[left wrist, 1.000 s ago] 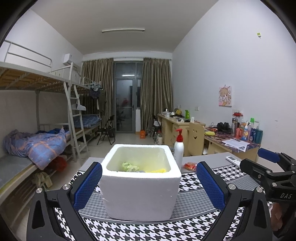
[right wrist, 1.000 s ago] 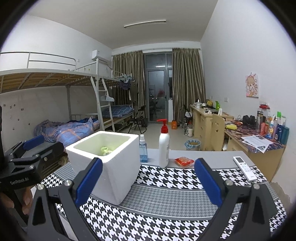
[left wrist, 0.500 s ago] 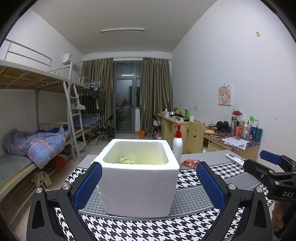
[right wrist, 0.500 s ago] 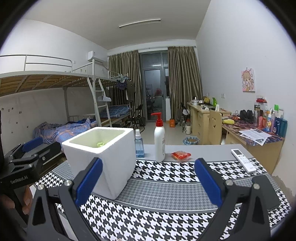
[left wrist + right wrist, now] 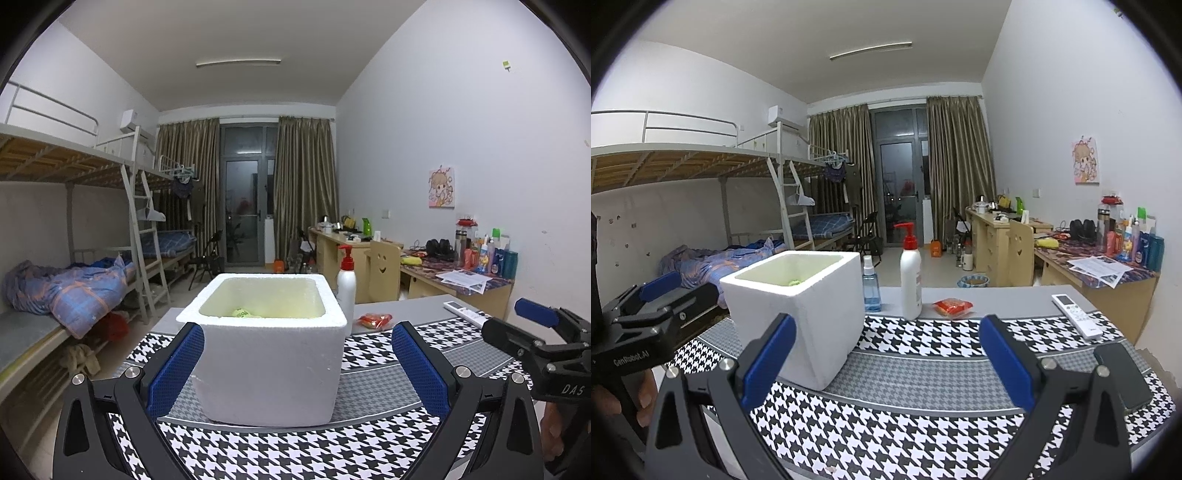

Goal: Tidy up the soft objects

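Observation:
A white foam box [image 5: 269, 354] stands on the houndstooth table mat [image 5: 373, 354]; it also shows in the right wrist view [image 5: 801, 314]. A yellow-green soft object [image 5: 242, 313] lies inside it, mostly hidden by the rim; a bit shows in the right wrist view [image 5: 793, 283]. My left gripper [image 5: 295, 363] is open and empty, its blue pads on either side of the box, just in front of it. My right gripper [image 5: 886, 360] is open and empty, to the right of the box. Each gripper shows in the other's view, the left gripper [image 5: 646, 302] and the right gripper [image 5: 535, 325].
A white pump bottle [image 5: 910, 277], a blue spray bottle [image 5: 871, 286] and a red packet [image 5: 953, 307] stand behind the box. A white remote [image 5: 1076, 315] and a dark phone [image 5: 1121, 374] lie at the right. Bunk beds stand left, desks right.
Both grippers have lowered slightly, so the box rim hides more of its contents. Both stay open and empty.

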Available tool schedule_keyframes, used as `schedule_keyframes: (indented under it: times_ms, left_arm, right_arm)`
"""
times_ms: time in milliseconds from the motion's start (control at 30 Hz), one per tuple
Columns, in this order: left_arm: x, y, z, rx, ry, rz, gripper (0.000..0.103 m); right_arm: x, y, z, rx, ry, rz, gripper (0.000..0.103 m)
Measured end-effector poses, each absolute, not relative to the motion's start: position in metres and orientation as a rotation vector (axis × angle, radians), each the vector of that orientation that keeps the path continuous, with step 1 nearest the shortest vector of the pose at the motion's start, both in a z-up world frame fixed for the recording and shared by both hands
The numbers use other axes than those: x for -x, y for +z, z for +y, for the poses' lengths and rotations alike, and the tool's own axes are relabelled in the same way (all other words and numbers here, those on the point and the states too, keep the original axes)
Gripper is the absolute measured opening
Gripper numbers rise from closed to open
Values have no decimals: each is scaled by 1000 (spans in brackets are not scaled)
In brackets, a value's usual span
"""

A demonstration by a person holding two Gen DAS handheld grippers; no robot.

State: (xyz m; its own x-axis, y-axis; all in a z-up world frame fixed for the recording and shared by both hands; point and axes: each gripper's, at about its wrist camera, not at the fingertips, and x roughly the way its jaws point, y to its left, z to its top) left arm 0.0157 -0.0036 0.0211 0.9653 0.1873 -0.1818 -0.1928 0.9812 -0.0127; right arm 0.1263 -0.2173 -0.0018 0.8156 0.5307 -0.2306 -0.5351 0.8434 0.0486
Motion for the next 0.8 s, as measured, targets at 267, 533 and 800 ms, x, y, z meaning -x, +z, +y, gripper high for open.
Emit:
schedule_keyframes:
  times_ms: [267,533,800]
  left_arm:
    - [-17,16,-5,33,186,197,102]
    - [-15,9,-8,34,194,200,102]
    - [-18,7,-7,28,207,215,102]
  right_arm:
    - [-126,-8,-219,16,546,251,101]
    - [-122,-11,-220,19,540,260,101]
    - [-125,-14,-221,10,529,274,101]
